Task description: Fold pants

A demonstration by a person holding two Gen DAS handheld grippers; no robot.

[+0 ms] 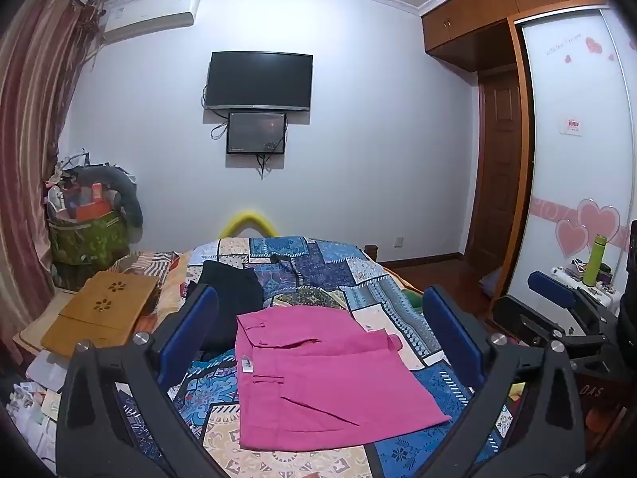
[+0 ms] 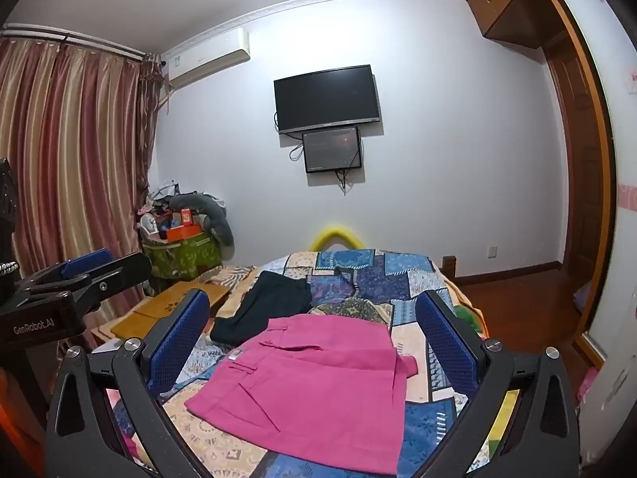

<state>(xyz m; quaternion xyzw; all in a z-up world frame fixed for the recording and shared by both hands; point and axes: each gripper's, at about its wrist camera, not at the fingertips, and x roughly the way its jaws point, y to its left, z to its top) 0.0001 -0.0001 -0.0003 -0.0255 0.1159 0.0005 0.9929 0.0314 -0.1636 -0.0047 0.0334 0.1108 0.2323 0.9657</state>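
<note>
Pink pants [image 1: 322, 378] lie folded into a flat rectangle on the patchwork bedspread [image 1: 310, 267]; they also show in the right wrist view [image 2: 318, 390]. My left gripper [image 1: 318, 342] is open and empty, held above the near side of the pants. My right gripper [image 2: 314, 342] is open and empty too, held above them from the right. The right gripper also shows at the right edge of the left wrist view [image 1: 557, 298]. The left gripper shows at the left edge of the right wrist view [image 2: 79, 275].
A dark garment [image 1: 231, 298] lies on the bed beyond the pants, left of centre. A wooden lap tray [image 1: 103, 310] sits at the bed's left. A green bag of clutter [image 1: 87, 235] stands by the curtain. A nightstand with a green bottle [image 1: 595, 259] is at right.
</note>
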